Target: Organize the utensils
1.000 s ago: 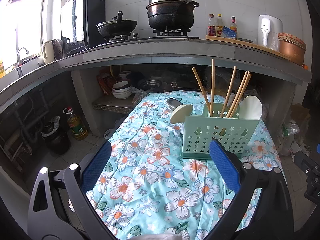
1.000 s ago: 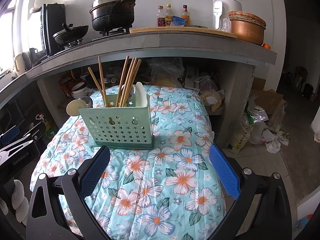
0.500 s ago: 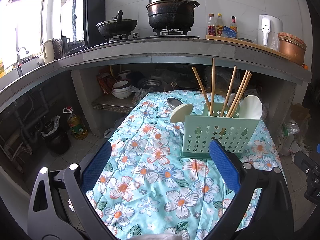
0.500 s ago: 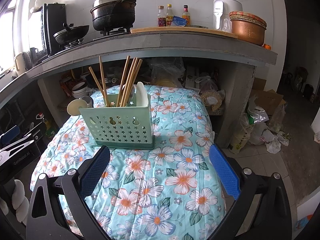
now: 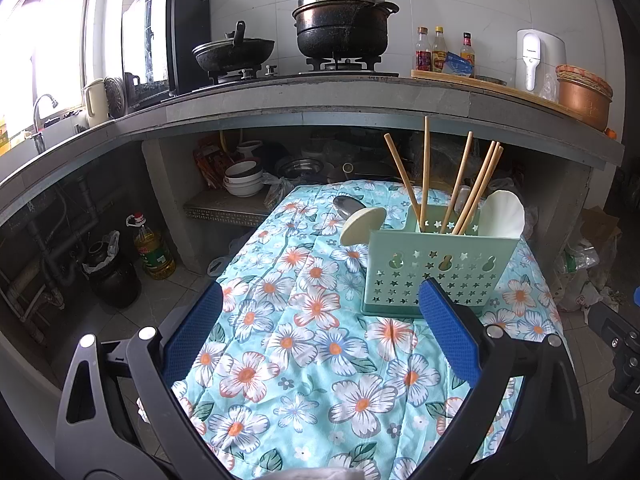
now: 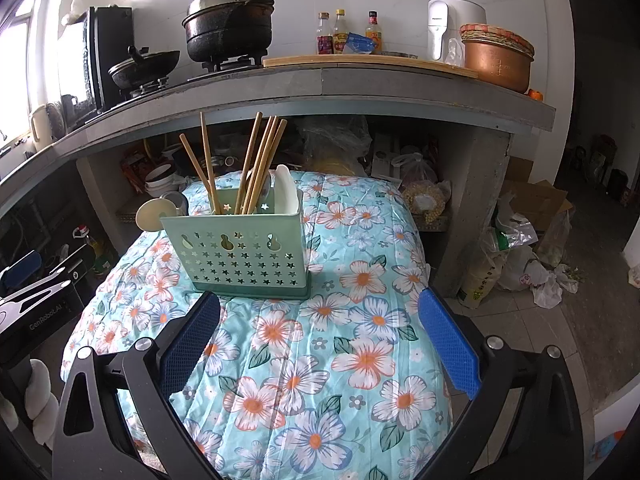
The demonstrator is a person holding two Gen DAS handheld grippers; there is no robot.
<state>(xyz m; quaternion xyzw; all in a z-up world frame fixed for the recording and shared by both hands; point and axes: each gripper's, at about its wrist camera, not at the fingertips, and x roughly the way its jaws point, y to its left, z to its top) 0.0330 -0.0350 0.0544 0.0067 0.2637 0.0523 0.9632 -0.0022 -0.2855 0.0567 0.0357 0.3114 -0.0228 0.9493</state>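
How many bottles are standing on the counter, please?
3, in a row on the board right of the pot: left bottle, middle bottle, right bottle behind a packet. None seem hidden.

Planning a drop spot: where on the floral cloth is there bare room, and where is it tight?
Free: the floral cloth between the green utensil caddy and both open grippers, and the strip to the caddy's right up to the table edge. Crowded: the caddy's left end, where a cream spoon leans out and a metal spoon lies behind; chopsticks fan overhead.
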